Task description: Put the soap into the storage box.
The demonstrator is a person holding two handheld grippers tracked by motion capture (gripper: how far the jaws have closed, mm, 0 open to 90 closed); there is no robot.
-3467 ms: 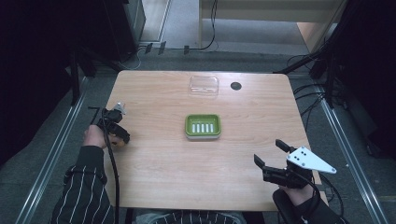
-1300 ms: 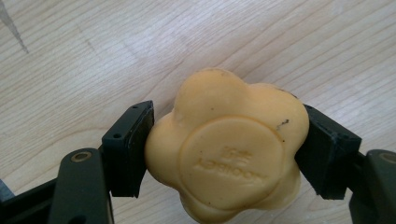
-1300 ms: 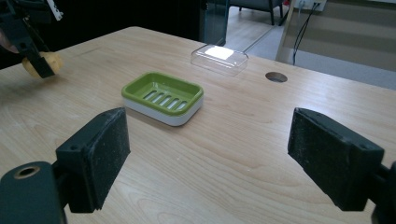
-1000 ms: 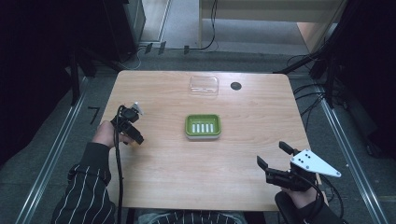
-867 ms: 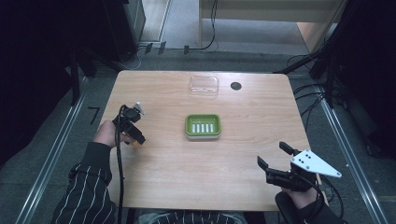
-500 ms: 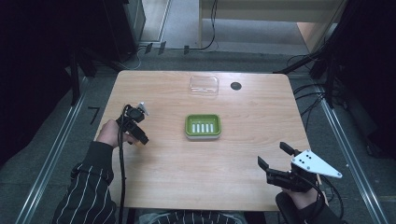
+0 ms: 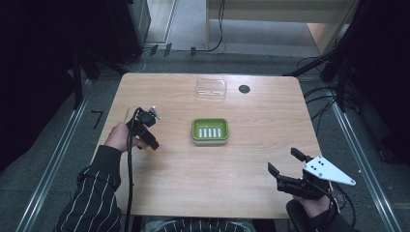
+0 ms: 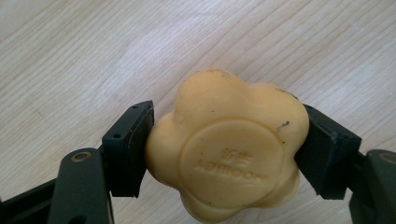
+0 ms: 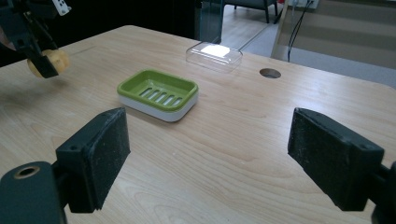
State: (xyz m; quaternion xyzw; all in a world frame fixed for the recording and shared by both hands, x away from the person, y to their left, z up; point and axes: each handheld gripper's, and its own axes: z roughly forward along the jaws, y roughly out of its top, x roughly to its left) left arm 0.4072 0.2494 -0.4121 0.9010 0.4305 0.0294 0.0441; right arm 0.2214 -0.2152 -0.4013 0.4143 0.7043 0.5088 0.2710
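Note:
A pale yellow, flower-shaped soap bar (image 8: 229, 149) with a stamped round centre is clamped between the pads of my left gripper (image 8: 228, 156), just above the wooden table. In the high view that left gripper (image 7: 147, 139) hangs at the table's left side, a short way left of the green soap dish (image 7: 209, 121). The dish (image 9: 154, 74) has a slotted floor and nothing in it. Near the front right corner my right gripper (image 7: 284, 161) stands open with nothing between its jaws, facing the dish. In the right gripper view the soap (image 9: 57, 59) shows at far left.
A clear plastic lid (image 7: 211, 89) lies at the far edge behind the dish, with a round cable hole (image 7: 244, 89) to its right. A cable trails from the left gripper over a striped sleeve (image 7: 94, 198). Bare wood lies between the dish and the right gripper.
My left gripper has carried the soap to the right, closer to the green dish, and risen slightly. The right gripper has stayed where it was.

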